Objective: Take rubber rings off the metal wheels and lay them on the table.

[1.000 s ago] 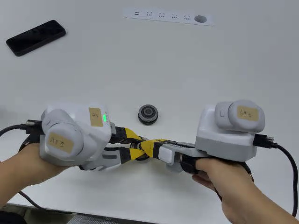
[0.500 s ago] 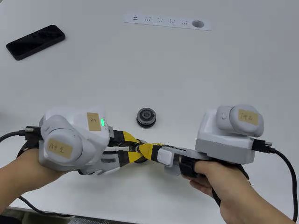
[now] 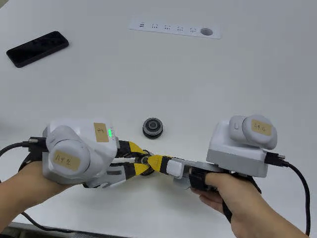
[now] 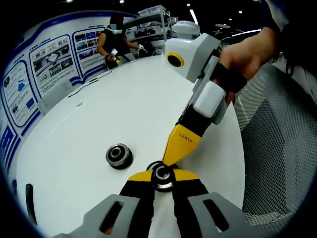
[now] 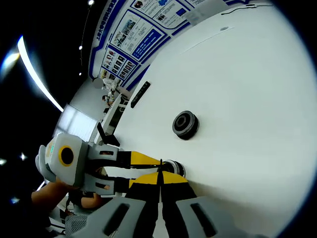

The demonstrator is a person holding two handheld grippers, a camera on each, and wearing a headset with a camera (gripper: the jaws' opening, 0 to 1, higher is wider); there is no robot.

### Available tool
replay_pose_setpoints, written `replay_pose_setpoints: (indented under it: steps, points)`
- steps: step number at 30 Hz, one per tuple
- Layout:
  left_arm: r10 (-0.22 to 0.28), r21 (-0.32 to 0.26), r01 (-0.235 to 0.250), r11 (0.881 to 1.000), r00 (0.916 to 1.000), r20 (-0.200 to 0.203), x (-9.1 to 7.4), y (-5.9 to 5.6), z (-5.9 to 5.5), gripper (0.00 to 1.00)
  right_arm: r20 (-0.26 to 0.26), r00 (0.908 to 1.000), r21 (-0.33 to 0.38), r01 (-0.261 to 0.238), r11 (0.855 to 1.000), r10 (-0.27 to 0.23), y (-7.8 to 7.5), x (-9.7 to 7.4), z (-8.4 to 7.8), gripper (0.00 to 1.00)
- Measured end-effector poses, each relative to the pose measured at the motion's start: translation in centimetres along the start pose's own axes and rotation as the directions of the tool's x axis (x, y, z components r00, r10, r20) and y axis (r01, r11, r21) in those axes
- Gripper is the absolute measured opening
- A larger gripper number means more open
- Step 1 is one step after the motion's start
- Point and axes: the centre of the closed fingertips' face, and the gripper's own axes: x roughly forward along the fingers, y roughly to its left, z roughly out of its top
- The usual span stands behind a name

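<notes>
- Over the table (image 3: 198, 89), left gripper (image 3: 138, 162) clamps a metal wheel (image 4: 162, 176); right gripper (image 5: 159, 174), jaws together, pinches its rubber ring (image 4: 152, 165).
- Thin pinch: ring may slip, snapping back.

White table (image 3: 223, 74), yellow fingers (image 3: 157, 162), black phone (image 3: 37, 48), black-rimmed wheel (image 3: 153, 127)

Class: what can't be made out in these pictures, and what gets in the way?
1. Head view: the held metal wheel is mostly covered by the jaws of the left hand-held gripper.
2. Right gripper view: the closed tips of the right hand-held gripper hide whether they pinch the rubber ring.
3. Head view: the handwritten labels are too small to read.
4. Left gripper view: the wall posters are too small and distorted.
</notes>
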Motion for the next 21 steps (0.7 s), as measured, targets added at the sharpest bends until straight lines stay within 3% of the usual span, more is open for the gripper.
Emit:
replay_pose_setpoints:
  steps: [6,9,14,21]
  points:
    - [-0.007,-0.005,0.007,1.0,0.9999,-0.011,-0.2,-0.2,0.0,0.12,0.0,0.9999,0.001,0.014,1.0,-0.014,-0.3,-0.2,0.0,0.01]
    - [-0.02,-0.023,0.02,1.0,0.9997,0.016,-0.8,-0.6,0.7,0.13,0.004,1.0,0.007,0.004,1.0,-0.004,0.0,-0.4,0.0,0.01]
    - [0.024,-0.027,-0.024,0.999,0.9995,0.022,-2.1,0.0,0.8,0.21,0.003,0.9999,0.011,-0.011,1.0,0.011,0.4,-0.3,0.0,0.01]
    - [0.087,-0.076,-0.086,0.993,0.9962,0.01,-4.1,1.1,-0.6,0.24,0.01,0.999,0.014,-0.044,0.999,0.044,1.6,-0.2,0.0,0.02]
